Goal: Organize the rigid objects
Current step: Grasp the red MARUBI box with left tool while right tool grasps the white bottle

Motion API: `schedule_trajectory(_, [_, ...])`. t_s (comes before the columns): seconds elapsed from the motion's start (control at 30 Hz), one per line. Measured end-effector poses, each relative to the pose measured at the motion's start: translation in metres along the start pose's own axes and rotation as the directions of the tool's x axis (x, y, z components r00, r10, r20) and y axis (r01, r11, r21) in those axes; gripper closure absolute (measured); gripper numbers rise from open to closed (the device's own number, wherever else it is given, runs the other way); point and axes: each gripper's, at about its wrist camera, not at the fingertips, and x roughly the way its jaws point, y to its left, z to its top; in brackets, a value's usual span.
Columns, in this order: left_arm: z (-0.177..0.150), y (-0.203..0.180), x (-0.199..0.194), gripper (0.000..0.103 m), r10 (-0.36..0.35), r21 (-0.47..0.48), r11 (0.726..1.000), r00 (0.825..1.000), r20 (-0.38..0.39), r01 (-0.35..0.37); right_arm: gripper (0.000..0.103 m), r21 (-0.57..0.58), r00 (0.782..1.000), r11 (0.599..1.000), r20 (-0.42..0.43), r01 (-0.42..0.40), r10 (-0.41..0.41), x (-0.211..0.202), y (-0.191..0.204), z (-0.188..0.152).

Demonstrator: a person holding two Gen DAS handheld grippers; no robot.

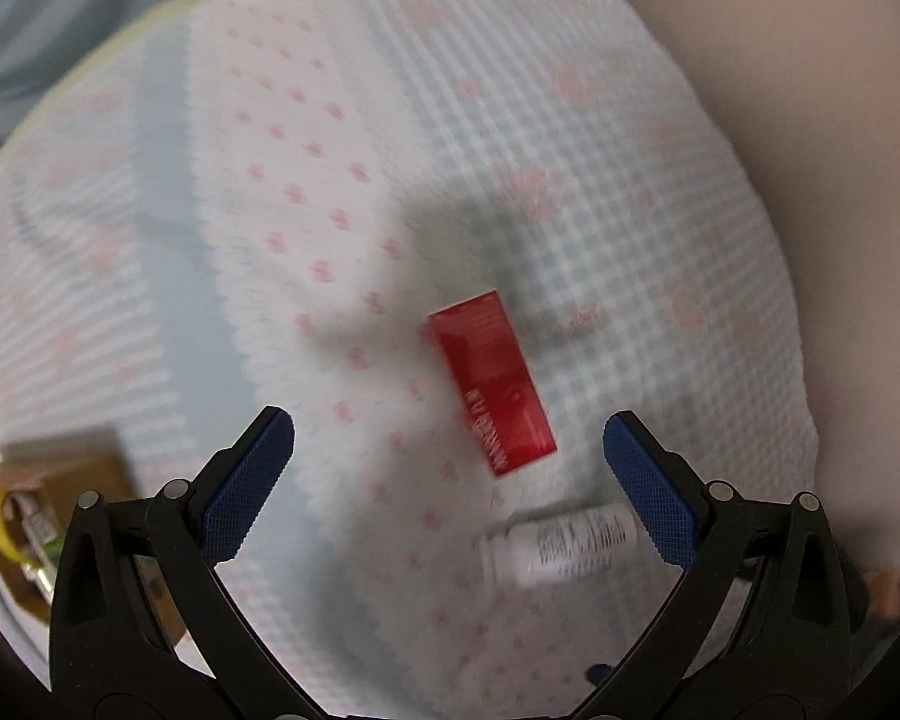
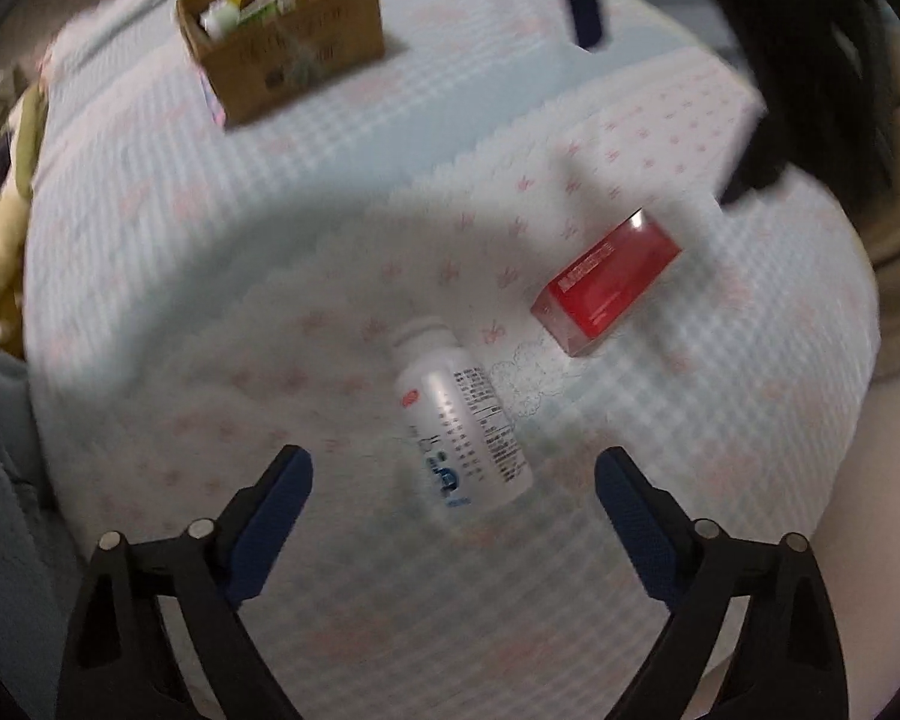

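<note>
Jaws on both your grippers stand spread wide and hold nothing. Your left gripper (image 1: 449,468) hovers over the red rectangular carton (image 1: 491,381), which lies flat on the checked pastel quilted cover (image 1: 330,180). Your right gripper (image 2: 453,492) hovers over the white plastic bottle with printed label (image 2: 459,417), lying on its side just beside that carton (image 2: 607,289). Well apart from the carton stands the open brown cardboard box (image 2: 294,57), with small items inside.
</note>
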Motion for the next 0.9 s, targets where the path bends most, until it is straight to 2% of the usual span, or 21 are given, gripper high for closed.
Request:
schedule_trajectory(0.13, [0.013,-0.009,0.052,0.004,-0.017,0.008,1.0,0.995,-0.097,0.018,0.017,-0.088,0.999,0.996,-0.033,-0.003,0.0,0.033,0.0,0.006])
schedule_trajectory(0.2, [0.015,-0.01,0.07,0.016,-0.024,0.009,1.0,0.991,-0.129,0.025,0.022,-0.133,0.999,0.991,-0.04,-0.007,0.001,0.044,0.003,0.008])
schedule_trajectory(0.27, [0.016,-0.009,0.088,0.024,-0.032,0.001,0.999,0.985,-0.169,0.032,0.028,-0.178,0.999,0.984,-0.054,-0.02,0.011,0.057,0.007,0.011])
schedule_trajectory(0.4, [0.017,-0.005,0.11,0.028,-0.057,-0.026,0.998,0.975,-0.215,0.053,0.032,-0.224,0.997,0.974,-0.071,-0.027,0.012,0.076,0.011,0.014])
schedule_trajectory(0.5, [0.018,-0.003,0.115,0.033,-0.066,-0.032,0.998,0.972,-0.226,0.061,0.04,-0.23,0.996,0.972,-0.082,-0.043,0.025,0.084,0.01,0.014])
schedule_trajectory(0.57, [0.019,-0.002,0.114,0.035,-0.071,-0.029,0.997,0.973,-0.22,0.066,0.052,-0.232,0.994,0.971,-0.102,-0.052,0.029,0.088,0.01,0.014])
schedule_trajectory(0.63, [0.021,-0.003,0.112,0.041,-0.074,-0.008,0.997,0.975,-0.211,0.074,0.054,-0.249,0.993,0.967,-0.111,-0.053,0.026,0.09,0.012,0.014])
schedule_trajectory(0.67, [0.021,-0.004,0.11,0.051,-0.087,0.001,0.996,0.975,-0.206,0.089,0.054,-0.256,0.994,0.965,-0.109,-0.052,0.025,0.09,0.012,0.014])
schedule_trajectory(0.77, [0.022,-0.007,0.108,0.052,-0.086,0.022,0.996,0.975,-0.203,0.092,0.054,-0.259,0.994,0.965,-0.11,-0.05,0.022,0.09,0.014,0.013])
schedule_trajectory(0.9, [0.02,-0.006,0.104,0.056,-0.108,-0.006,0.994,0.977,-0.186,0.108,0.054,-0.239,0.994,0.97,-0.105,-0.038,0.013,0.086,0.017,0.011])
